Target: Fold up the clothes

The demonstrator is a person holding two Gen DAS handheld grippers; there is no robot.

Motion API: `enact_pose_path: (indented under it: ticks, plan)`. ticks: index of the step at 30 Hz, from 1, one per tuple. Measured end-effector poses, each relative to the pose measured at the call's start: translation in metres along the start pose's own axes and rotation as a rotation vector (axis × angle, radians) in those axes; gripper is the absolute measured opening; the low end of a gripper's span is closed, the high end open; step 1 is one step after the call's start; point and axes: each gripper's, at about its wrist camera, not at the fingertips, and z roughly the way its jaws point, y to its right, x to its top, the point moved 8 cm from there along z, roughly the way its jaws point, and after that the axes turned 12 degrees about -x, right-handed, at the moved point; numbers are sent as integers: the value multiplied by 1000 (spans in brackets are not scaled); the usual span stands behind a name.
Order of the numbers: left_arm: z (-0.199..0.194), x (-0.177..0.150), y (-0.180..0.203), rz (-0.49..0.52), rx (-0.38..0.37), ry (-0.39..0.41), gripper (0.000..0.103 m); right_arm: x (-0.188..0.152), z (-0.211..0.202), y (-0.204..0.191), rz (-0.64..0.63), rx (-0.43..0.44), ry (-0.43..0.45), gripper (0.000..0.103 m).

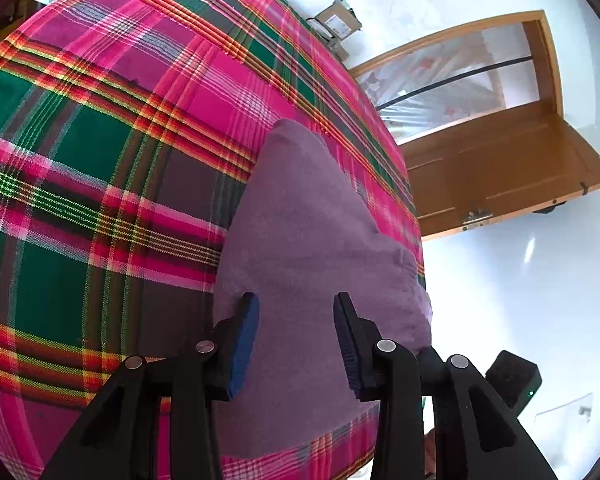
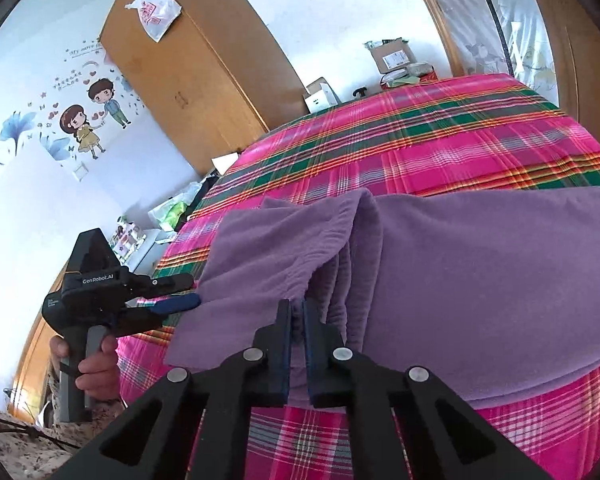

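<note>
Low in the frame, my right claw (image 2: 297, 316) pinches a fold of the purple garment (image 2: 460, 264) (spread across the plaid bedspread (image 2: 440, 140)); my left claw (image 1: 296, 320) gapes wide above it.

The purple garment (image 2: 440, 272) runs off the right edge of the right wrist view, its far end unseen. A fold of it fills the narrow gap between the right gripper (image 2: 297, 320) jaws — how much cloth lies inside is hidden. In the left wrist view the left gripper (image 1: 296, 312) covers the garment's near edge. The plaid bed cover (image 1: 100, 160) is cut off on the left. The label on the cardboard box (image 2: 392, 56) is too small to read.
</note>
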Motion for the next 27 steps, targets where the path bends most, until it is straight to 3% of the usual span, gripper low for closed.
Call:
enact_pose_path:
  ticks: [4, 7, 11, 14, 24, 27]
  plan:
    - [1, -2, -4, -4, 5, -6, 40, -15, 24, 13, 17, -60, -104, 8]
    - [-2, -2, -4, -4, 7, -4, 40, -17, 22, 17, 48, -42, -100, 9]
    - [-2, -3, -3, 4, 15, -3, 40, -4, 15, 19, 62, -20, -69, 25]
    - [-2, -4, -3, 3, 18, -1, 40, 10, 19, 25, 118, 15, -48, 48]
    - [-5, -3, -3, 6, 30, 10, 40, 17, 57, 29, 170, 74, -147, 54]
    - [-5, -2, -2, 9, 37, 16, 40, 16, 58, 25, 163, 61, -146, 51]
